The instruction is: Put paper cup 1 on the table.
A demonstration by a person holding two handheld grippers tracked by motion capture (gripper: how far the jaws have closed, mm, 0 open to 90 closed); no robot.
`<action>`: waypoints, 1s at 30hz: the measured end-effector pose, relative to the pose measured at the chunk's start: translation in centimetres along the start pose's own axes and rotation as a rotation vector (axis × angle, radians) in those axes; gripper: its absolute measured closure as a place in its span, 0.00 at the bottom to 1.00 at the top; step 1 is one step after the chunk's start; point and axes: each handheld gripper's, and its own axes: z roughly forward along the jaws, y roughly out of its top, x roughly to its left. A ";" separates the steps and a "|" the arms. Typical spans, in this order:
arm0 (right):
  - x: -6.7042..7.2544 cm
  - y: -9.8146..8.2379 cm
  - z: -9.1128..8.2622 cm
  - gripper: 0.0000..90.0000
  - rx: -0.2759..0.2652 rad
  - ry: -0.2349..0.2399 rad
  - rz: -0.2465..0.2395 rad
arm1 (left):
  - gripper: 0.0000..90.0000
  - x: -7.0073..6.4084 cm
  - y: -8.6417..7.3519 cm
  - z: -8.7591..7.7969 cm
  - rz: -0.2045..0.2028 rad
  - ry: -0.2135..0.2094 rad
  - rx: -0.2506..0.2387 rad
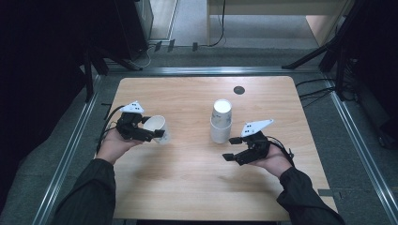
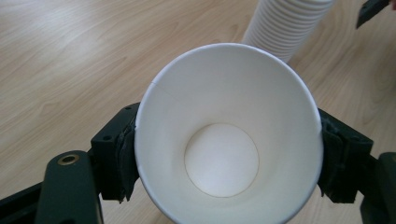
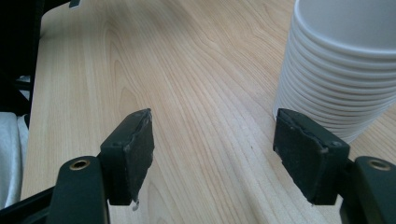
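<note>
White paper cup (image 2: 229, 135) x1 clamped in L tongs (image 1: 157, 133); 1 stack (image 1: 221, 120); R tongs (image 1: 231, 148) apart.

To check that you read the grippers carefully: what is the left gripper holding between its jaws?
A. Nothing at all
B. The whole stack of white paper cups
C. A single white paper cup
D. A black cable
C: in the left gripper view the left gripper has its pads pressed on both sides of a single white paper cup, while the stack of white paper cups stands apart on the wooden table.
</note>
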 end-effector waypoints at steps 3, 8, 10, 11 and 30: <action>0.0 0.0 0.0 0.33 0.000 -0.001 0.001 | 0.25 0.6 0.0 0.1 -0.007 0.032 0.012; -0.1 -0.1 -0.1 0.33 -0.001 -0.016 -0.006 | 0.25 1.4 0.3 0.3 0.002 0.069 0.035; -0.1 -0.1 -0.1 0.33 -0.002 -0.018 -0.004 | 0.25 1.8 0.2 0.5 -0.006 0.084 0.042; -0.1 -0.1 -0.1 0.33 -0.001 -0.020 -0.002 | 0.25 2.1 0.1 0.5 -0.013 0.088 0.045; 0.0 0.0 0.0 0.33 -0.003 -0.016 -0.001 | 0.24 4.4 -0.8 2.6 -0.051 0.232 0.105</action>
